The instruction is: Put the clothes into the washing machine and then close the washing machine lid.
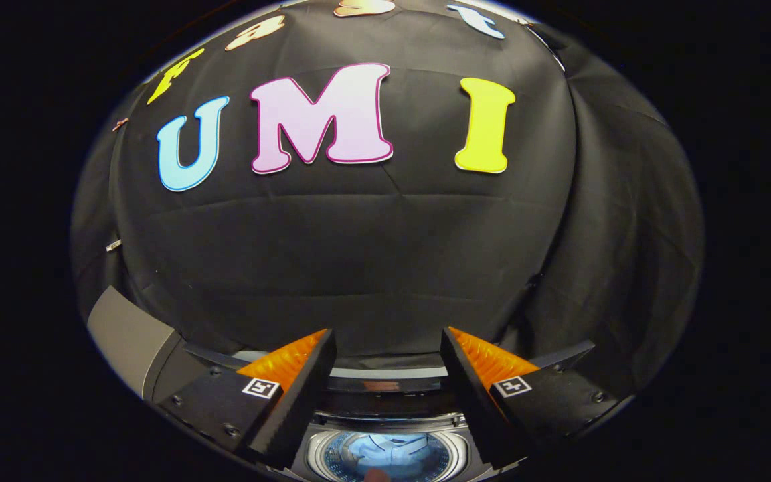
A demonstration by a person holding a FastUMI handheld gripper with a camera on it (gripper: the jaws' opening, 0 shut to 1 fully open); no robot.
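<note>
The gripper [389, 341] hung with its fingers spread wide and empty above the washing machine [385, 428], whose drum [389, 456] lay uncovered below between them, holding what looked like pale blue clothes [392, 450], against the black cloth wall [359, 254]

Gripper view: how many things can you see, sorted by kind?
Round-tubbed top-loading washing machine: 1
Pale blue cloth inside the tub: 1
Grey slab beside the machine: 1
Two-finger gripper, fingers apart and holding nothing: 1
Total: 4
</note>
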